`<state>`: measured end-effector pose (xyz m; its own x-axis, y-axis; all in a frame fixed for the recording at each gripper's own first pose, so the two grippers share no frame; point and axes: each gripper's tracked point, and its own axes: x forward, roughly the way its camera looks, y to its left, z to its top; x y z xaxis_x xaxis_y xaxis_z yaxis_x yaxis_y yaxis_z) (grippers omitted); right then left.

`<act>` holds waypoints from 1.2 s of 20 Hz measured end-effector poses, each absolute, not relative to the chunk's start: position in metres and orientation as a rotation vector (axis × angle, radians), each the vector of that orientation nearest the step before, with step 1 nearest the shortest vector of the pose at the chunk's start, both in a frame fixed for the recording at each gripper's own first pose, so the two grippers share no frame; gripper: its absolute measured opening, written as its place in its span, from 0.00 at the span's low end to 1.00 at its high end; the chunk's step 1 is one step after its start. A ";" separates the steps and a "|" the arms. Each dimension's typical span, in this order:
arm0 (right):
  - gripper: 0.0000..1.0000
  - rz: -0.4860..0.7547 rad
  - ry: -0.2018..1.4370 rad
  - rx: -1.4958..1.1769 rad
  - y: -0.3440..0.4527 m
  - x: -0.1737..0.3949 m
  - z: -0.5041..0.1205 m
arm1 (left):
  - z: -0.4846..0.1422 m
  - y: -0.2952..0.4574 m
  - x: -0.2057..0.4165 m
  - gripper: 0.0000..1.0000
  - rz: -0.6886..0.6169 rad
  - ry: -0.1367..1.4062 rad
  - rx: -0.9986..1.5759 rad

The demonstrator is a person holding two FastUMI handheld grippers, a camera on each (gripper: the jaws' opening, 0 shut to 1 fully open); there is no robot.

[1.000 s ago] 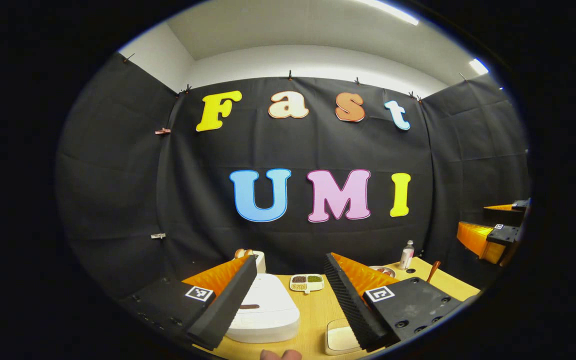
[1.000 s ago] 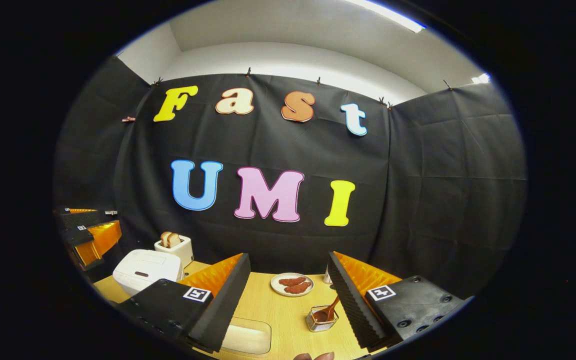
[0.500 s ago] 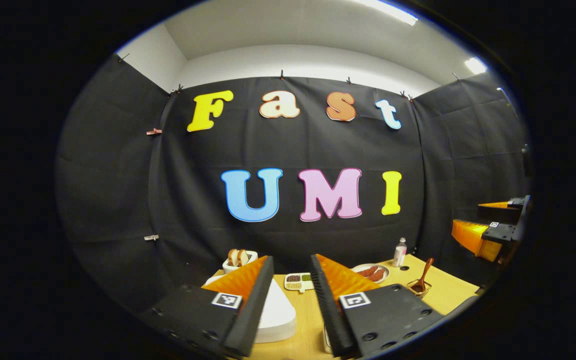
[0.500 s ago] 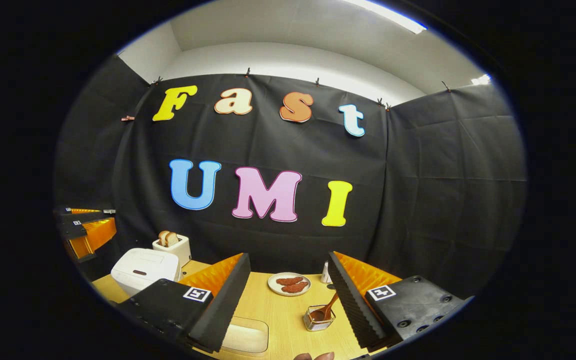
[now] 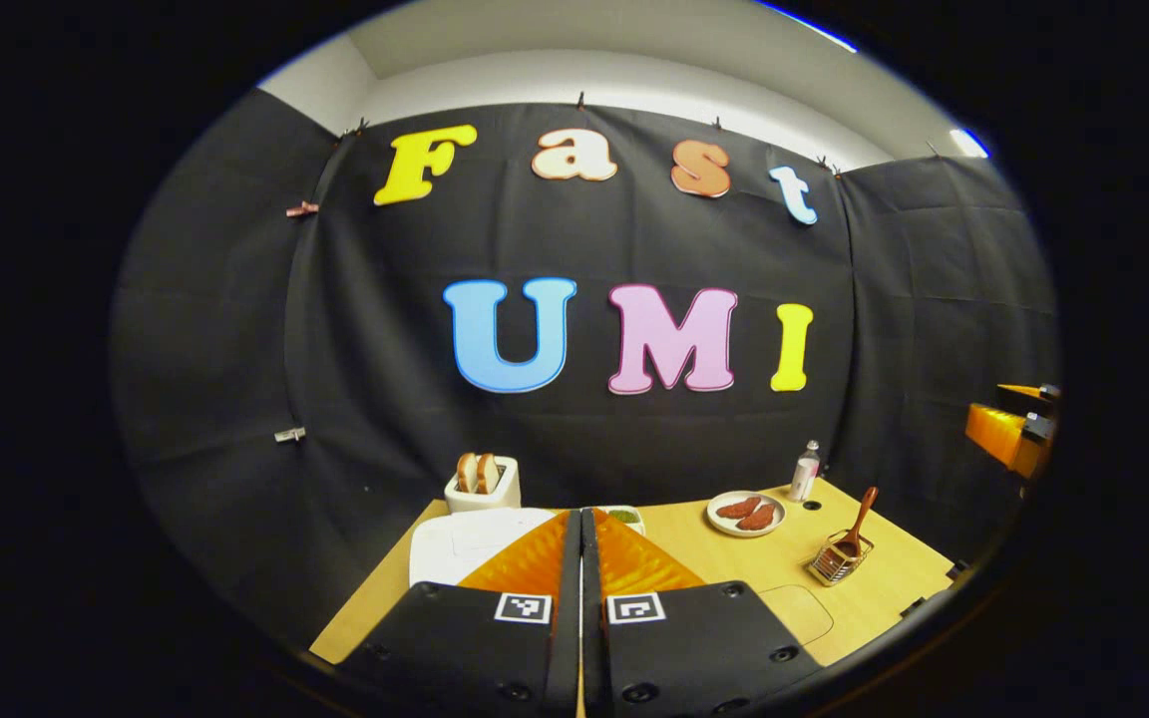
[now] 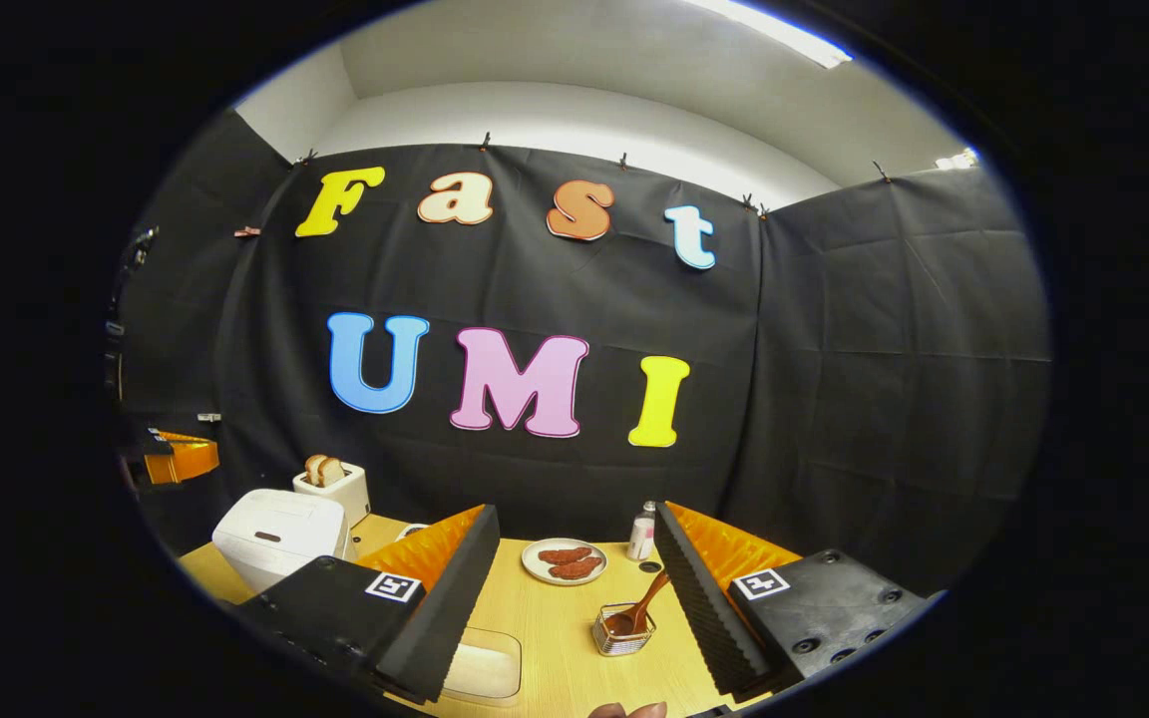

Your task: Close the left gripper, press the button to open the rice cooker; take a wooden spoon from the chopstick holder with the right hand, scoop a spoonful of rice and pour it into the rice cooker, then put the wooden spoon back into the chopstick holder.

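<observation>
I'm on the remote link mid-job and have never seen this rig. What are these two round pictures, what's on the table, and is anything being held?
Each picture comes from a camera riding on a hand-held two-finger gripper, looking forward along its fingers. In the left gripper view the left gripper is shut with nothing between its fingers. In the right gripper view the right gripper is open and empty.

On the wooden table stand a white rice cooker with its lid down, a toaster with bread, a plate of food, a small bottle, and a wire chopstick holder with the wooden spoon in it.
</observation>
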<state>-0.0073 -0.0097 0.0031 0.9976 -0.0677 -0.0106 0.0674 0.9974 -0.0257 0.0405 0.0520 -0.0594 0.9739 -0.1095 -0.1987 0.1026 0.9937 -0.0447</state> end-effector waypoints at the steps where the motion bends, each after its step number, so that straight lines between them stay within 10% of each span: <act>1: 0.97 -0.071 0.014 -0.022 -0.010 -0.007 0.001 | -0.073 0.061 0.048 0.06 -0.107 0.247 -0.036; 24: 0.97 -0.216 0.059 -0.054 -0.082 -0.043 -0.024 | -0.244 0.103 0.132 0.07 -0.133 0.701 -0.228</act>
<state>-0.0431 -0.0817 -0.0235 0.9749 -0.2161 -0.0526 0.2129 0.9752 -0.0602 0.1325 0.1034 -0.2438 0.7569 -0.1974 -0.6230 0.0451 0.9668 -0.2515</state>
